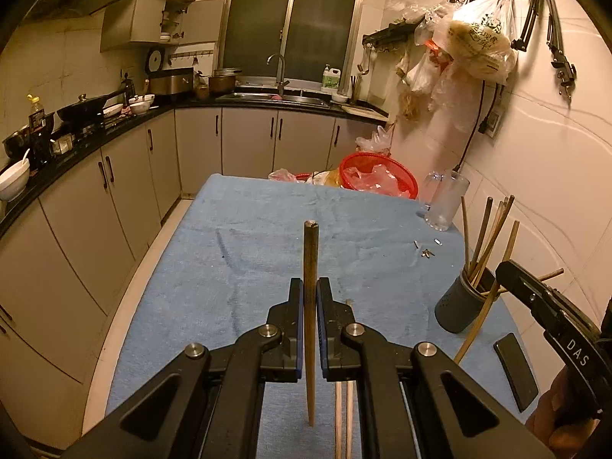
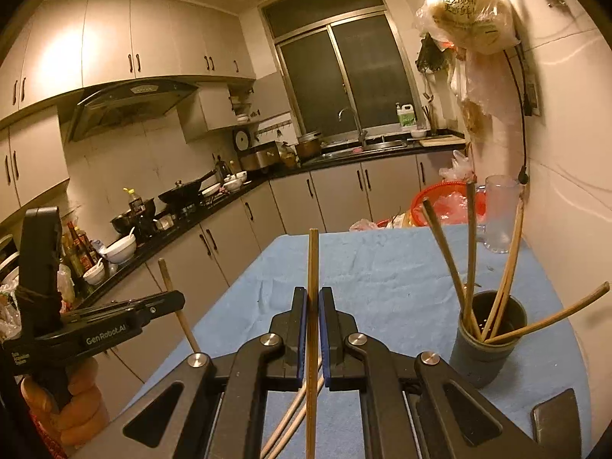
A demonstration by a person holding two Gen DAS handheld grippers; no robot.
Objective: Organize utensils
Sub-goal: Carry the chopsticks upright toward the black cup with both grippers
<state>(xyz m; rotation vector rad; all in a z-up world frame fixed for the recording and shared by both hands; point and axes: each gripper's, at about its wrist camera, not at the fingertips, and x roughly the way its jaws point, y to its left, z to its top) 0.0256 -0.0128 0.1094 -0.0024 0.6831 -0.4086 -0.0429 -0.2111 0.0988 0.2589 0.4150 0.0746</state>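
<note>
A table (image 1: 248, 229) draped in blue cloth carries a dark holder (image 1: 464, 302) of chopsticks, a clear glass mug (image 1: 445, 201), a red basket (image 1: 378, 176), a black phone (image 1: 516, 371), loose chopsticks (image 1: 343, 413) and small metal bits (image 1: 427, 252).

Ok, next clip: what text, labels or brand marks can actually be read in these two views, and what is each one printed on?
"DAS": white letters on the right gripper body, left wrist view.
"GenRobot.AI": white lettering on the left gripper body, right wrist view.
Small white print below that lettering: too small to read.
Green Chinese characters on the hanging plastic bag: too blurred to read.
Label on the green-and-white bottle by the sink: too small to read.
</note>
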